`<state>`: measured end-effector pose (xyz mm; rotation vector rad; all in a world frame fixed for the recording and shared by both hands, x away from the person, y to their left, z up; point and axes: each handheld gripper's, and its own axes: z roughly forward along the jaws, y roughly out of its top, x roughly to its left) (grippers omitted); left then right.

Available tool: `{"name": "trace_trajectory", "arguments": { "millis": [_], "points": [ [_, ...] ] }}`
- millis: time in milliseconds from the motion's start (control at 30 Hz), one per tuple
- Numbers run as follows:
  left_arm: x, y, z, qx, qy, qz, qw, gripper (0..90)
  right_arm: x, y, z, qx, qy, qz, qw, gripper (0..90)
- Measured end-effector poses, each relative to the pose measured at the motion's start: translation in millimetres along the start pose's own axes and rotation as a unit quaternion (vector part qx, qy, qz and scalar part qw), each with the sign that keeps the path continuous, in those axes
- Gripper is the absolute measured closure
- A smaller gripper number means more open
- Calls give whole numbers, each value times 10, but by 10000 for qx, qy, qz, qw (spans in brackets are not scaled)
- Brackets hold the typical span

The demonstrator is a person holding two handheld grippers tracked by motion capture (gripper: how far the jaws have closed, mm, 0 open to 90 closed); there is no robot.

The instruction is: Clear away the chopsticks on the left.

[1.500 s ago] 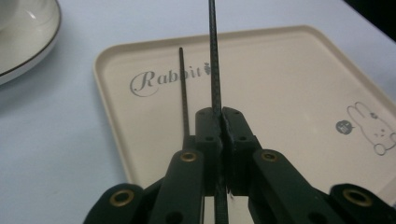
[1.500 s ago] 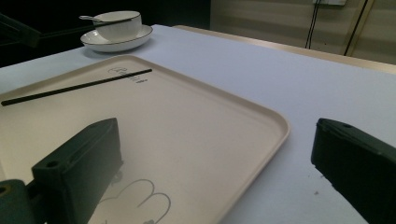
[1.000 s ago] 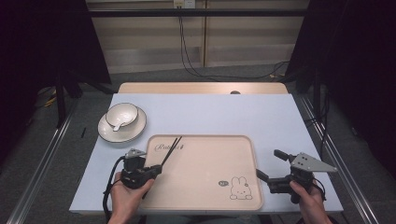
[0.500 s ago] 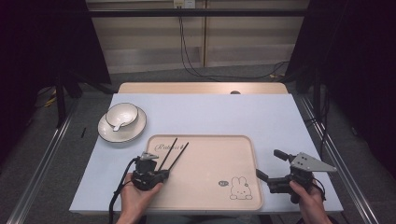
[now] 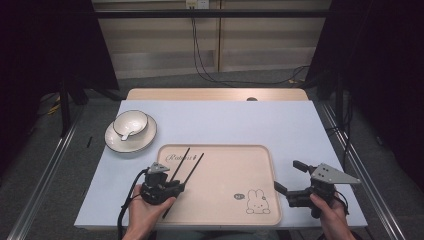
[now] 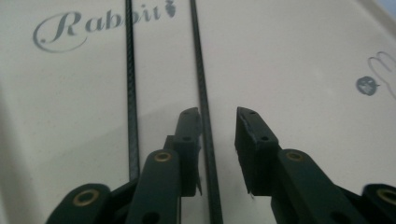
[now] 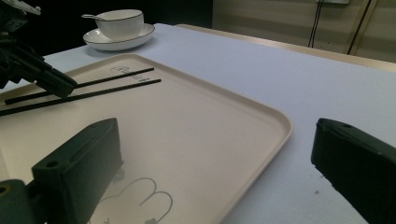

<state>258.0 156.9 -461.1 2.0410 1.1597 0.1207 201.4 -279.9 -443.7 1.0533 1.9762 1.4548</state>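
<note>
The left tongs (image 5: 175, 186) have just been opening: a second ago they were shut on the pair of black chopsticks (image 5: 184, 170) at the near left of the tray (image 5: 265, 155), and now the jaws stand a little apart. In the left gripper view one chopstick (image 6: 202, 93) runs up through the gap, hard against the inner face of the left jaw, while the other chopstick (image 6: 130, 93) lies outside that jaw altogether. Neither pad seems to press on a stick, so I judge the grip is let go.

Since a second ago the chopsticks have come further onto the tray and now lie flat on it, side by side and slightly splayed, their far tips by the "Rabbit" lettering (image 5: 181, 157) and their near ends at the left hand (image 5: 146, 212). That reads as the placing step done: the sticks rest on the tray and the left tongs need only draw back towards the near edge without dragging the one between the jaws.

The right tongs (image 5: 290, 176) are wide open and hold nothing, hovering just off the tray's right edge over the tabletop (image 5: 300, 125). The bowl with its spoon (image 5: 130, 124) sits on its saucer (image 5: 145, 142) at the far left, well apart from the tray, untouched
</note>
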Motion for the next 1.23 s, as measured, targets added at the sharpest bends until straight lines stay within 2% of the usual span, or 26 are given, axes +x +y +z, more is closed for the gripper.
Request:
{"name": "trace_trajectory", "arguments": {
  "millis": [33, 67, 167, 267, 300, 333, 367, 433, 467, 533, 633, 667, 733, 833, 900, 1000, 1067, 1100, 1167, 1200, 1233],
  "points": [
    [7, 4, -18, 14, -103, 69, 9999, 690, 0, 1, -1, -2, -8, 28, 10000, 13],
    [1, 2, -28, -116, -166, 28, 9998, 673, 0, 2, -2, -14, -7, 41, 10000, 13],
    [24, 13, -103, -302, -175, 36, 9994, 624, -2, 5, -7, -45, -10, 23, 10000, 13],
    [49, 11, -196, -533, -216, 46, 9983, 521, -6, 8, -14, -62, -27, 4, 10000, 13],
    [53, 7, -226, -611, -152, 63, 9980, 462, -7, 8, -14, -60, -36, 3, 10000, 13],
    [66, 4, -249, -671, -193, 94, 9975, 411, -4, 9, -17, -64, -32, 24, 10000, 13],
    [78, 1, -288, -774, -237, 132, 9966, 381, -3, 11, -20, -58, -25, 41, 10000, 13],
    [88, -13, -365, -937, -69, 198, 9954, 286, -2, 10, -21, -60, -34, 44, 10000, 13],
    [96, -19, -390, -1008, -134, 195, 9946, 240, -4, 10, -19, -64, -45, 37, 10000, 13],
    [113, -30, -471, -1129, -46, 229, 9933, 183, -5, 11, -19, -70, -52, 31, 10000, 13],
    [157, -40, -611, -1378, 90, 482, 9892, 95, -8, 10, -14, -86, -75, 36, 9999, 13],
    [193, -45, -668, -1458, 41, 487, 9881, 70, -10, 11, -15, -87, -72, 35, 9999, 13],
    [245, -62, -740, -1536, 92, 531, 9867, 54, -12, 10, -17, -87, -83, 49, 9999, 13],
    [349, -140, -859, -1761, 214, 625, 9822, 29, -16, 9, -19, -110, -144, 88, 9998, 14],
    [414, -197, -920, -1868, 143, 549, 9808, 23, -26, 9, -26, -116, -187, 79, 9997, 13],
    [510, -326, -990, -2015, 211, 471, 9781, 21, -28, 8, -37, -144, -235, 84, 9996, 13],
    [579, -399, -1025, -2030, 100, 400, 9783, 19, -33, 8, -46, -178, -256, 96, 9995, 13],
    [605, -436, -1051, -2116, 137, 379, 9765, 21, -34, 8, -51, -196, -291, 106, 9993, 13],
    [676, -484, -1101, -2199, -41, 222, 9753, 32, -44, 10, -70, -223, -303, 94, 9992, 12],
    [702, -509, -1134, -2257, -118, 252, 9738, 21, -41, 12, -71, -245, -320, 111, 9991, 12],
    [718, -535, -1160, -2335, -78, 300, 9719, 18, -44, 13, -73, -247, -329, 86, 9991, 12]
  ]
}}
